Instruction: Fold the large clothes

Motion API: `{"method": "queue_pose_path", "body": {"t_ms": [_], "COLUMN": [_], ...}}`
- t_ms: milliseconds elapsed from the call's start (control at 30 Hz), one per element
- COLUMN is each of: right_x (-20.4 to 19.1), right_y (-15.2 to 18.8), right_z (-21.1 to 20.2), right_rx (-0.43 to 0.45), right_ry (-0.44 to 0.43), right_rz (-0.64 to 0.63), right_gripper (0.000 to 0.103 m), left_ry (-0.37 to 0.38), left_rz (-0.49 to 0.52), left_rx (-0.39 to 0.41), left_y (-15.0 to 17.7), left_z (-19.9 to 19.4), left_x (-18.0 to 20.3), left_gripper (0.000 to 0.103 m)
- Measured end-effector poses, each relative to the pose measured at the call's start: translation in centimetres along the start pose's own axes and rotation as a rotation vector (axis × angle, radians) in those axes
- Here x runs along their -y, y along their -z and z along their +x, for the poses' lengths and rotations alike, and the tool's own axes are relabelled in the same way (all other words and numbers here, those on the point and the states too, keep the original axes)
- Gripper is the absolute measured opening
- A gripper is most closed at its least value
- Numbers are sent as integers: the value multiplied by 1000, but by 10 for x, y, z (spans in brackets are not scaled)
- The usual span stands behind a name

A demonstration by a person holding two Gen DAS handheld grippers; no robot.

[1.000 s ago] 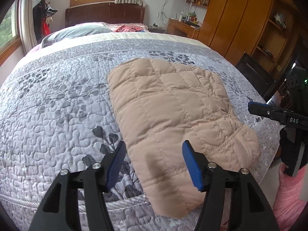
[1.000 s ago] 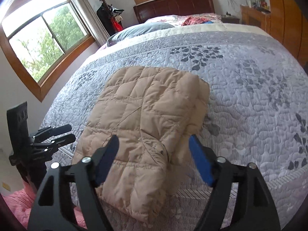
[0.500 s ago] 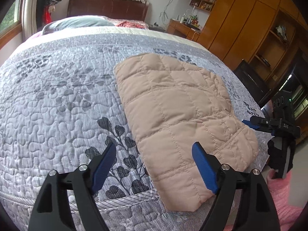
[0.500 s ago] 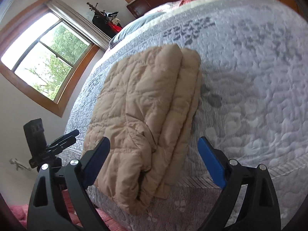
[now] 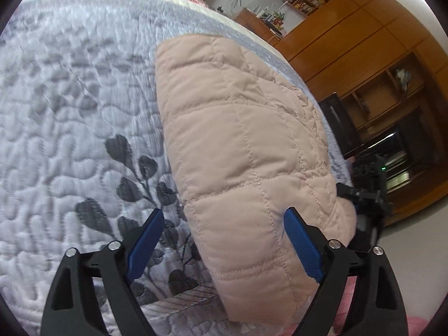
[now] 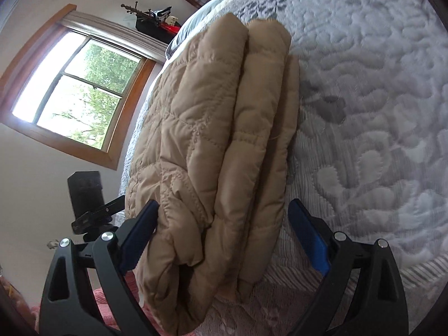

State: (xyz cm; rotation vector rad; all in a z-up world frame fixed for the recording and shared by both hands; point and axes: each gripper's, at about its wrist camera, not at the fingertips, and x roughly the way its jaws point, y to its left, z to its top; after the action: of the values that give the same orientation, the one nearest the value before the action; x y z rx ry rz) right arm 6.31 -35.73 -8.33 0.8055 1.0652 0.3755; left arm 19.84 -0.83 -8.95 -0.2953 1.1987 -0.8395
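- Right now I see the folded beige quilted jacket lying on the grey patterned bedspread, filling the centre of both wrist views.
- My left gripper has its jaws opening wide; the jacket's near corner sits between the blue pads, unpressed.
- My right gripper stands with jaws apart, straddling the jacket's stacked near edge; I can't tell if the left pad touches it.

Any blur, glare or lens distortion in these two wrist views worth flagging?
Left wrist view: the bedspread is motion-smeared at upper left, while the jacket stays fairly sharp; fisheye bulges the bed. Right wrist view: the window is blown out at its bright panes, the jacket's folded edge is sharp, and the horizon is strongly tilted.
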Motion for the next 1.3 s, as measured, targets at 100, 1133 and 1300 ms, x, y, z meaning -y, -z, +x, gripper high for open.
{"method": "queue_pose_path", "body": {"t_ms": [100,1133,1300], "right_x": [1,-92,-89], "right_y": [-2,18,4], "right_z": [7,-18,-8], "right_rx": [-9,125,107], "right_ry": [-17,52,67], "right_rz": [-1,-366,-420], "right_gripper": [94,38,38], "left_ry": [75,-45,-72], "left_rz": [-28,235,211], "left_rx": [-24,214,262], "left_y": [-4,3,-30], "left_z": [11,-28,-43], "left_x": [-6,90,75], "left_gripper": [89,58,58]}}
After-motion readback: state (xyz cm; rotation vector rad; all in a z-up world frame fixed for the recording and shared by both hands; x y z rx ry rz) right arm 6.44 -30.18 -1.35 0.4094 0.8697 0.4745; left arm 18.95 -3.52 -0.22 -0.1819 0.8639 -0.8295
